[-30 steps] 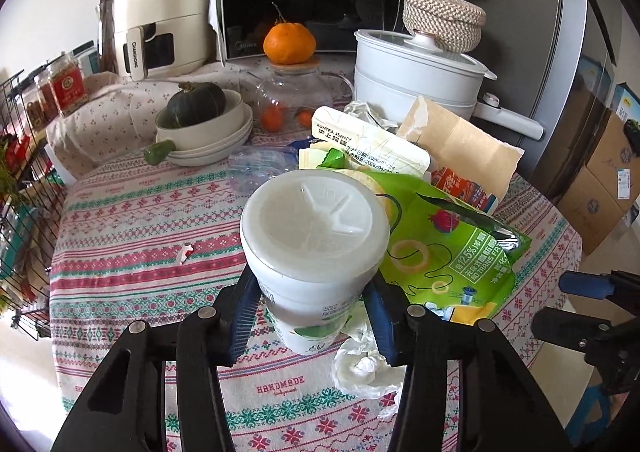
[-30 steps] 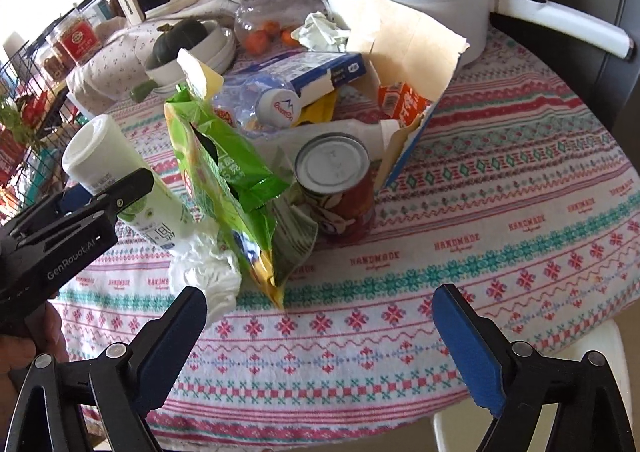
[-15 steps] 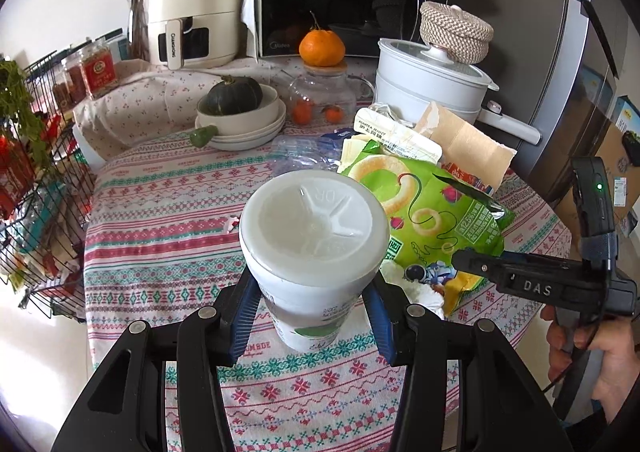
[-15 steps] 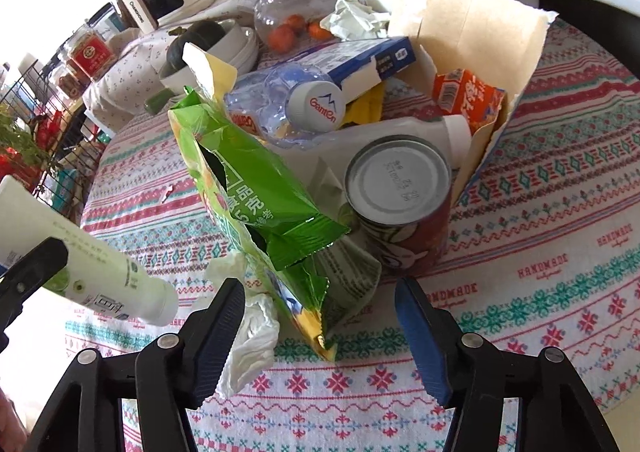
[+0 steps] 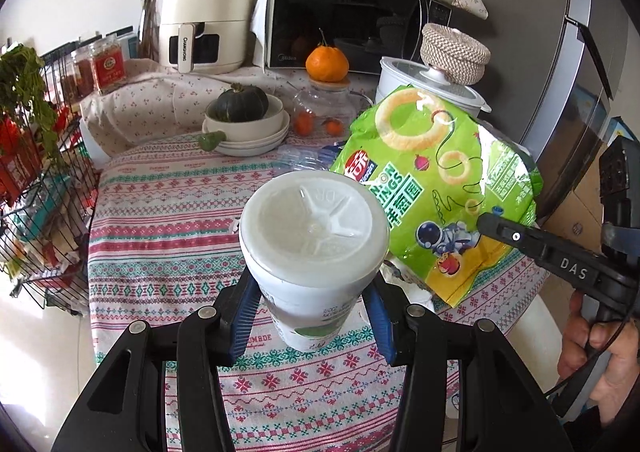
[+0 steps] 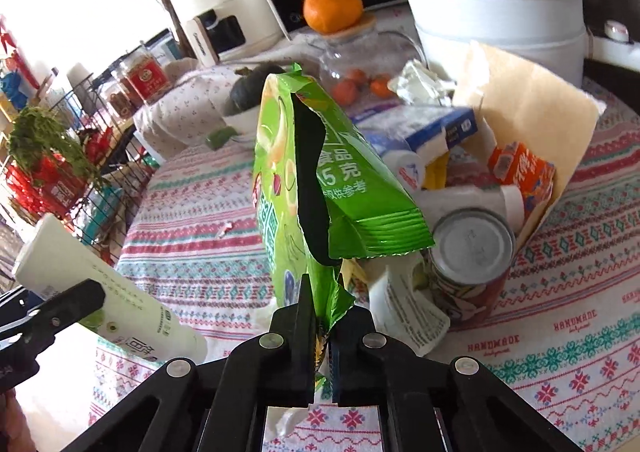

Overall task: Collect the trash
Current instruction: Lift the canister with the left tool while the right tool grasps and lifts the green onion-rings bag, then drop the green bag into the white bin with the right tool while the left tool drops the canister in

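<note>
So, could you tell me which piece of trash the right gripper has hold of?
The torn-open green snack bag: the right gripper is shut on its lower edge. The white tube sits in the left gripper; the can stands untouched on the table.

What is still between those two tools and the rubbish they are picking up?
Nothing visible. The left tool is closed on the white tube, and the right tool, whose jaws have just been closing, pinches the bottom edge of the green snack bag. No bin shows in either view.

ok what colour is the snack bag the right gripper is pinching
Bright green snack bag printed with pale rings; the left wrist view shows it best.
</note>
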`<action>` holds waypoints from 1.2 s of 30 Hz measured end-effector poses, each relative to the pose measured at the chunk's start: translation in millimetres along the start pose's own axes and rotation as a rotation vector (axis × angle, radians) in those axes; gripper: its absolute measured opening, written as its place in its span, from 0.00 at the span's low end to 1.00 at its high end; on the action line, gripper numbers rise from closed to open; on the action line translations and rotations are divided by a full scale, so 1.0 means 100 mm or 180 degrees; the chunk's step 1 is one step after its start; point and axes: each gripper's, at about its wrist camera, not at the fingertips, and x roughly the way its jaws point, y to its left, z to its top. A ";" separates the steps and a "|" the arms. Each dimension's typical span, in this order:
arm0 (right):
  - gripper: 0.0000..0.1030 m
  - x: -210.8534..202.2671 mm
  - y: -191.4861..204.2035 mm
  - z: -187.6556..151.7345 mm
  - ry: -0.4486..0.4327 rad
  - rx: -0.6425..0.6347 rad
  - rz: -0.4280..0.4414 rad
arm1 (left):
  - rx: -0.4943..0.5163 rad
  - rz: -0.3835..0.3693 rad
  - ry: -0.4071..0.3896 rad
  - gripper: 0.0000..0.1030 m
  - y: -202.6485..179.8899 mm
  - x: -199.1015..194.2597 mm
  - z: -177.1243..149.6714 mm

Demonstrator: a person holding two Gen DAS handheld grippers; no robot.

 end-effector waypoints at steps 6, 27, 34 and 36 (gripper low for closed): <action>0.03 -0.51 0.05 0.08 -0.0274 -0.0086 -0.0046 | 0.0028 -0.0179 -0.0067 0.50 -0.15 -0.15 -0.01; 0.04 -2.16 -1.52 -1.16 0.0292 0.0793 -0.1584 | 0.0942 -0.1244 0.0133 0.50 -2.15 -0.11 -0.51; 0.04 -1.98 -1.96 -1.54 0.0936 0.1028 -0.1817 | 0.1298 -0.1388 0.0199 0.50 -2.65 0.01 -0.81; 0.04 -1.87 -2.04 -1.62 0.1136 0.1084 -0.1788 | 0.1372 -0.1402 0.0218 0.50 -2.74 0.07 -0.88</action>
